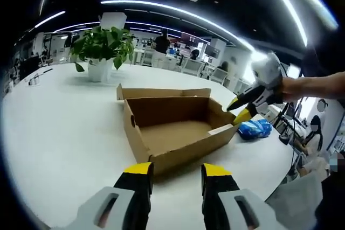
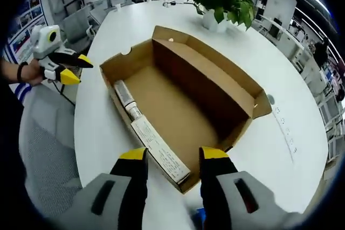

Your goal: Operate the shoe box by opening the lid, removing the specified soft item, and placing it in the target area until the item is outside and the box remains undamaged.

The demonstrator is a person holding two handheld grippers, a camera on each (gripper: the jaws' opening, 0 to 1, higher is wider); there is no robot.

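Shoe box point(image 1: 172, 130) of brown cardboard lies open near the middle of the white round table point(image 1: 59, 133), its lid folded back flat toward twelve o'clock and its inside bare. In the left gripper view a potted plant point(image 1: 102, 49) stands beyond the box at eleven o'clock, and the left gripper point(image 1: 177, 172) hangs at six o'clock with its yellow-tipped jaws parted and nothing between them. To the box's right, at three o'clock, a blue soft item point(image 1: 255, 129) lies on the table just beside the box's corner, and the right gripper point(image 1: 241, 110) hovers above it, jaws slightly apart and empty. In the right gripper view the left gripper point(image 2: 73, 68) sits at nine o'clock off the table's edge, a white label point(image 2: 160, 149) runs along the box's near wall, and the right gripper point(image 2: 173, 155) is spread wide over that wall.
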